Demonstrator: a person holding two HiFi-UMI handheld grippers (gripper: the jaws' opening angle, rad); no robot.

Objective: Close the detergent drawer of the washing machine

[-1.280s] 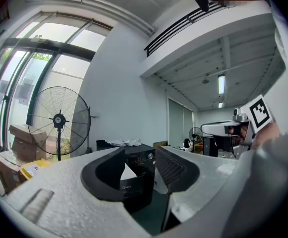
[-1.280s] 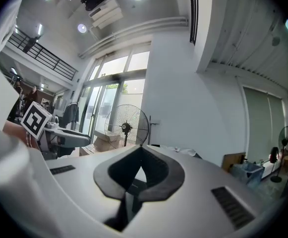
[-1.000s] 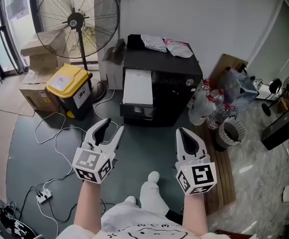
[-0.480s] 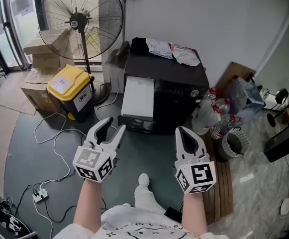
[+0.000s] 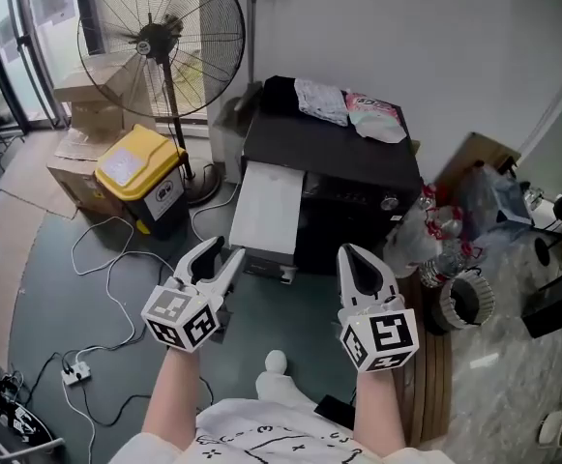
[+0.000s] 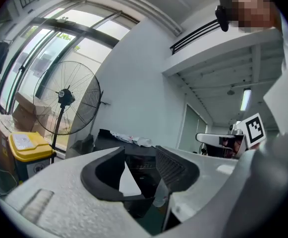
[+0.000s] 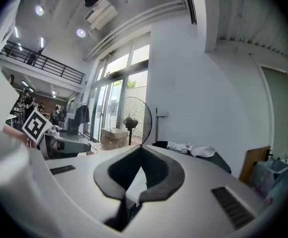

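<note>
The black washing machine (image 5: 343,177) stands against the white wall, and a white detergent drawer (image 5: 266,209) sticks out of its front left. My left gripper (image 5: 220,257) hovers just short of the drawer's front edge, held level, jaws open and empty. In the left gripper view the drawer (image 6: 129,178) shows between the parted jaws of that gripper (image 6: 140,156). My right gripper (image 5: 351,254) hangs level in front of the machine's dark front, its tips together on nothing. In the right gripper view, the right gripper (image 7: 141,148) points at the machine.
Clothes (image 5: 324,100) lie on top of the machine. A standing fan (image 5: 160,42), a yellow-lidded bin (image 5: 140,167) and cardboard boxes (image 5: 79,177) stand to the left. Cables (image 5: 97,259) trail over the floor. Bags and bottles (image 5: 435,235) crowd the right side.
Both grippers have moved forward toward the washing machine, which now lies nearer to their tips. Their jaws stand as before.
</note>
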